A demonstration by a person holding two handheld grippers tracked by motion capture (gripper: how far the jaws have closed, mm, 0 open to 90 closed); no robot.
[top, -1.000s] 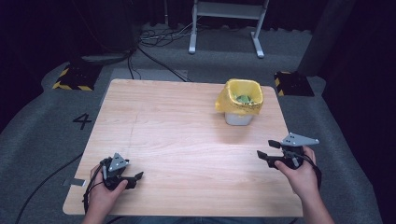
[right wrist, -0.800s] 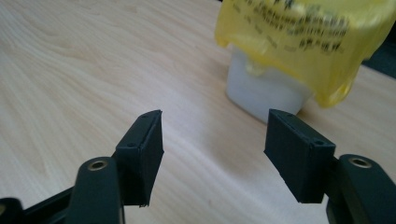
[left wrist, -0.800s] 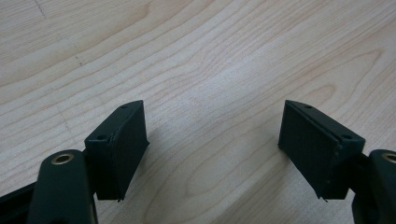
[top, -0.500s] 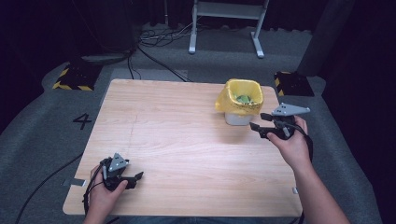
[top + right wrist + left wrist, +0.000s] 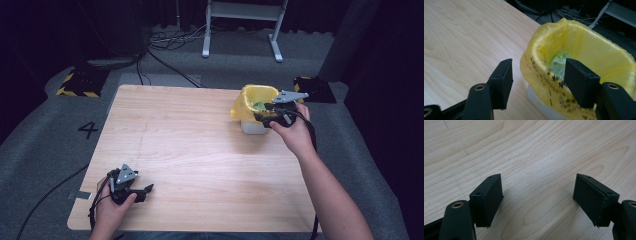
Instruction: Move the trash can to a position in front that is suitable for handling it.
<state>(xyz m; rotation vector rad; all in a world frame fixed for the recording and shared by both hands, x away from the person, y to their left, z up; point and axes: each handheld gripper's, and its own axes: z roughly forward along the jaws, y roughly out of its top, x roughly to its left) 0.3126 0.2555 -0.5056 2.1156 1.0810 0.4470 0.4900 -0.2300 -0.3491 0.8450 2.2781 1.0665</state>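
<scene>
Bin [image 5: 252,125]: white, upright, far-right part of the table [image 5: 200,150].
Liner [image 5: 584,50]: yellow bag folded over the bin's rim, green scrap inside.
Writing: black print on the liner, too crumpled to read; a "4" [image 5: 88,130] on the floor left of the table.
Right hand-held gripper [image 5: 262,116]: jaws apart, straddling the bin's near rim, one inside, one outside.
Left hand-held gripper [image 5: 145,191]: jaws wide apart, far from the bin at the table's near-left corner.
Hidden: bin's base, cut off in the right gripper view.

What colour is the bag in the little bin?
Yellow, with black print near the rim; the bag shows best in the right gripper view.
</scene>
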